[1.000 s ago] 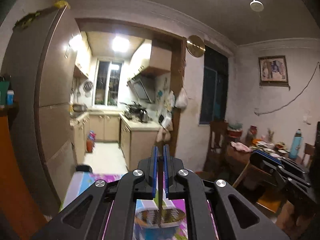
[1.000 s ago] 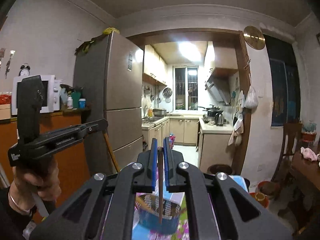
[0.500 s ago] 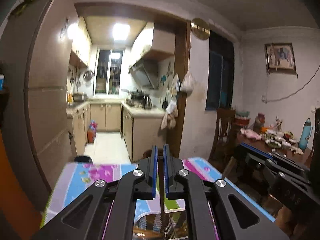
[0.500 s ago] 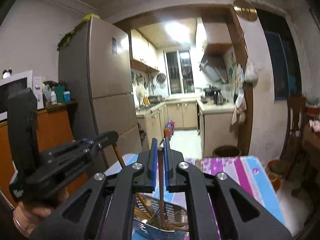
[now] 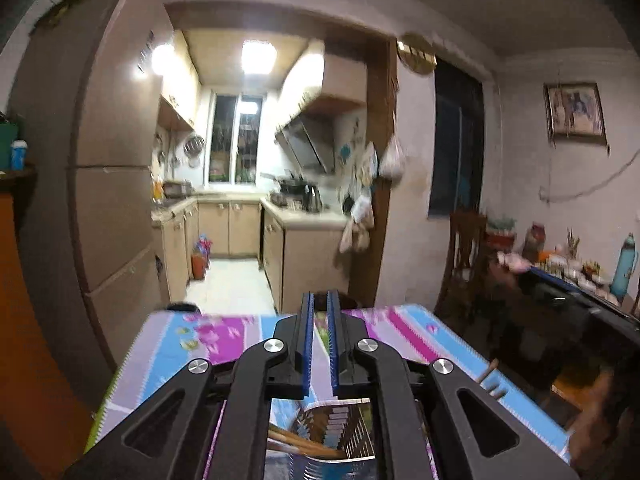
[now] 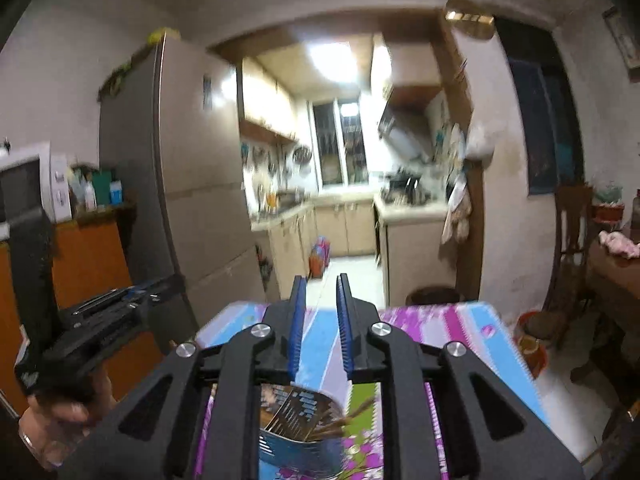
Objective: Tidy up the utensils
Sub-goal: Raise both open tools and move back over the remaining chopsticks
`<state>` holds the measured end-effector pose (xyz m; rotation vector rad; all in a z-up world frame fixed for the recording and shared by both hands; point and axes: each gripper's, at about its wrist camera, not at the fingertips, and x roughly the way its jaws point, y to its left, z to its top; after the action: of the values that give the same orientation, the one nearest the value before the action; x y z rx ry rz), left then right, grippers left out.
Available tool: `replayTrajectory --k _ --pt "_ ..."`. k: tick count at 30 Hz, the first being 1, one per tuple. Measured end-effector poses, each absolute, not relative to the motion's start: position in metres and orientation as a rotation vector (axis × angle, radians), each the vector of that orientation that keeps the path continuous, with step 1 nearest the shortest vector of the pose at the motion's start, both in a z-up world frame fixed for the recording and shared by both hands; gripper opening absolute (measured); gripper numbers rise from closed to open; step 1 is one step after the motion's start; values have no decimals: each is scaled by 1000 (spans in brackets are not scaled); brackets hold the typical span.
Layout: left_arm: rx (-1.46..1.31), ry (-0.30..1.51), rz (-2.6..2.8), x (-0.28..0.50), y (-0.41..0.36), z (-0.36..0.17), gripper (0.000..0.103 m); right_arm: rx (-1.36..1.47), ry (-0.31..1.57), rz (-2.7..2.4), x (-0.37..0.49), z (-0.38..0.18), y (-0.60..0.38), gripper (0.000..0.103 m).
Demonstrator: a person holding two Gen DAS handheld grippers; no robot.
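both grippers hang over the metal utensil holder (image 6: 304,436) on the surface (image 6: 472,336), chopsticks (image 6: 340,420) already inside. right gripper (image 6: 320,320) is parted and empty, left gripper (image 5: 319,340) narrow and empty; next comes fetching another utensil. only the right view shows the hand (image 6: 60,420) gripping the left tool.

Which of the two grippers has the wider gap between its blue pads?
The right gripper: its blue pads stand clearly apart and hold nothing. The left gripper shows only a narrow slit. Both hang above the metal utensil holder.
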<state>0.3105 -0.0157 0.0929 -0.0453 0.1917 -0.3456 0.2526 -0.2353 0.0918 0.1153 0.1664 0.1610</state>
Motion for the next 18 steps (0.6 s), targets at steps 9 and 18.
replayTrajectory --k 9,18 --pt "106 97 -323 153 -5 99 16 -59 106 28 92 85 -303 24" --pt "283 561 -544 18 -75 -100 15 -132 449 -63 1 -90 -287 24"
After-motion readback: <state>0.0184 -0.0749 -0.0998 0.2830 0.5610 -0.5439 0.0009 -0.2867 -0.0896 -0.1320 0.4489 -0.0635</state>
